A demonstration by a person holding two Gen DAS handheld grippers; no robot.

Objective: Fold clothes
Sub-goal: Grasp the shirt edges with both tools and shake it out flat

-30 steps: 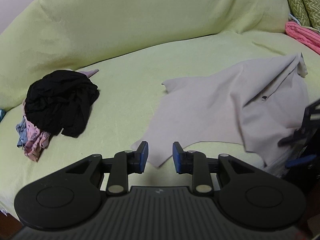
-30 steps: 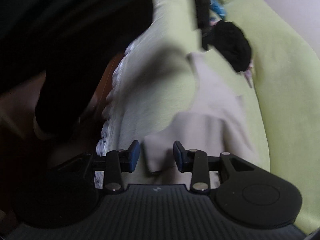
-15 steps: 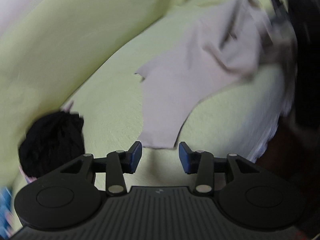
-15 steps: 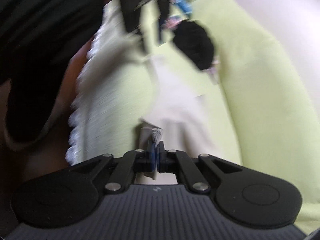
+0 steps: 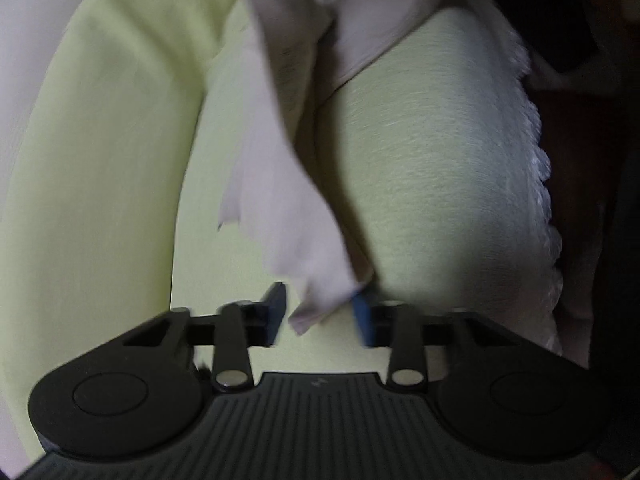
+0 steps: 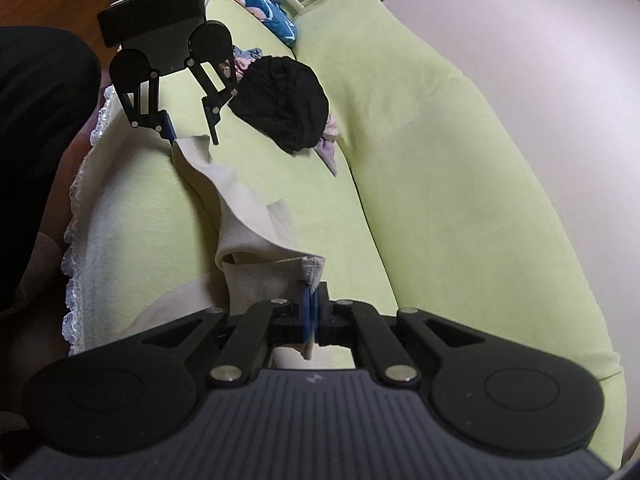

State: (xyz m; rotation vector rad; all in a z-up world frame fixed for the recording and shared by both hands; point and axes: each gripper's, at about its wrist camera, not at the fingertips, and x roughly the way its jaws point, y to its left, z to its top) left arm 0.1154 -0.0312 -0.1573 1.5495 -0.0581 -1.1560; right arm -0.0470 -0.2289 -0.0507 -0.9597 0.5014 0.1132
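Note:
A beige garment (image 6: 240,216) lies stretched along the front of the green sofa seat (image 6: 304,184). My right gripper (image 6: 312,312) is shut on one corner of it, near the camera. In the right wrist view my left gripper (image 6: 191,133) stands open at the garment's far corner, the cloth tip between its fingers. In the blurred left wrist view the left gripper (image 5: 320,316) is open, with the garment's corner (image 5: 308,280) between the blue pads.
A black garment (image 6: 284,104) sits on a small pile of clothes on the seat beyond the left gripper. A blue patterned cloth (image 6: 260,4) lies further back. A white lace-edged cover (image 6: 92,216) hangs over the sofa's front edge. The person's dark clothing is at left.
My right gripper shut on the beige corner and lifted it. My left gripper swung round to the garment's other corner and stays open around it.

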